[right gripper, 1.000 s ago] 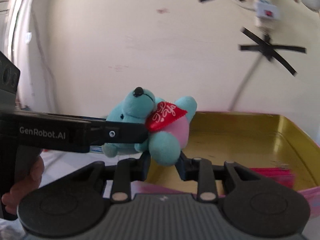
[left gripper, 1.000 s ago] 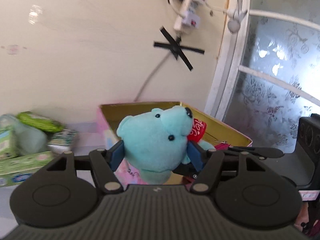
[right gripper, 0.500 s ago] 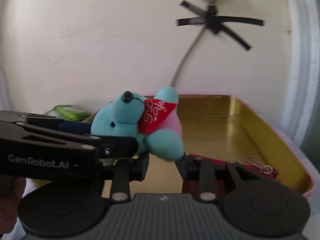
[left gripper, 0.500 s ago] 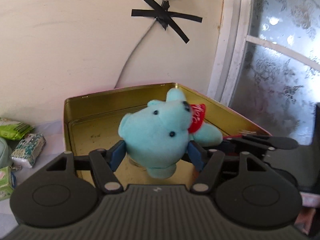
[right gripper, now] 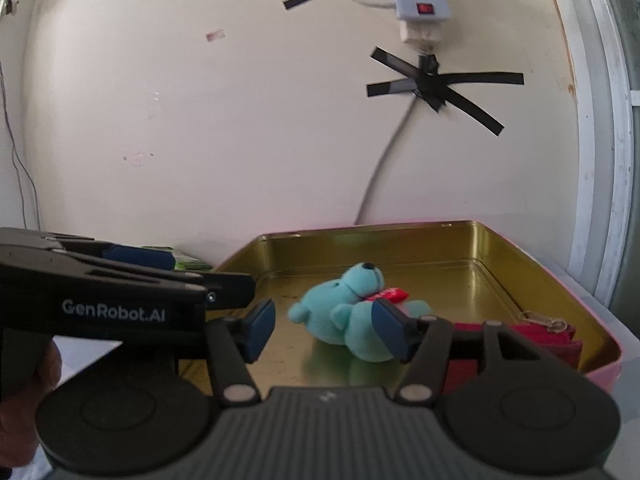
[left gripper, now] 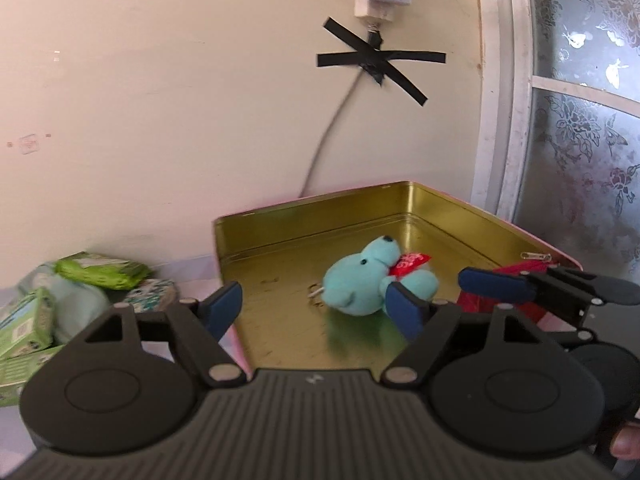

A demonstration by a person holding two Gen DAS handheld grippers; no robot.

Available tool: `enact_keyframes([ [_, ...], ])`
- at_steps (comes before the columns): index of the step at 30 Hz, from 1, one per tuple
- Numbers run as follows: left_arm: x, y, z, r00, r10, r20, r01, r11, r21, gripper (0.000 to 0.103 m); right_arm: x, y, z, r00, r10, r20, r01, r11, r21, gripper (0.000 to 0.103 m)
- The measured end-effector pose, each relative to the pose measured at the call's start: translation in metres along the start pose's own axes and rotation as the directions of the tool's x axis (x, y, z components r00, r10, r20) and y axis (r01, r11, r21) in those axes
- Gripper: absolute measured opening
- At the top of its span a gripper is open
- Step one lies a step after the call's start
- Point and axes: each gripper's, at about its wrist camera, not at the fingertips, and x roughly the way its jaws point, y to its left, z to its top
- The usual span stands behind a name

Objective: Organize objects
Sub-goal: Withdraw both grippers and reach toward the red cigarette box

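Observation:
A teal plush bear [left gripper: 362, 284] with a red scarf lies on its side on the floor of the gold tin box [left gripper: 304, 216]; it also shows in the right wrist view [right gripper: 348, 312], inside the same box [right gripper: 520, 256]. My left gripper [left gripper: 314, 306] is open and empty, above the box's near edge, just short of the bear. My right gripper [right gripper: 324, 328] is open and empty, with its jaws either side of the bear and apart from it. A red zip pouch [right gripper: 528, 336] lies in the box's right near corner.
Green tissue packs [left gripper: 100, 268] and small boxes [left gripper: 28, 320] lie left of the tin. A wall with a taped cable [left gripper: 340, 132] and power strip [right gripper: 420, 4] stands behind. A frosted window [left gripper: 580, 120] is at the right.
Both grippers held the bear and carried it over the tin. Both have opened, and the bear now lies on the tin's floor.

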Motion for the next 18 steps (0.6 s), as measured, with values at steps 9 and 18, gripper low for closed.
enact_keyframes([
  [9, -0.035, 0.028, -0.020, 0.998, 0.053, 0.022, -0.053, 0.998, -0.028, 0.085, -0.037, 0.045, -0.013, 0.999, 0.011, 0.051, -0.010, 1.000, -0.025, 0.056],
  [18, -0.060, 0.075, -0.051, 0.987, 0.158, -0.031, -0.159, 0.987, -0.031, 0.085, -0.060, 0.088, -0.021, 0.993, 0.101, 0.053, -0.101, 0.995, 0.002, 0.059],
])
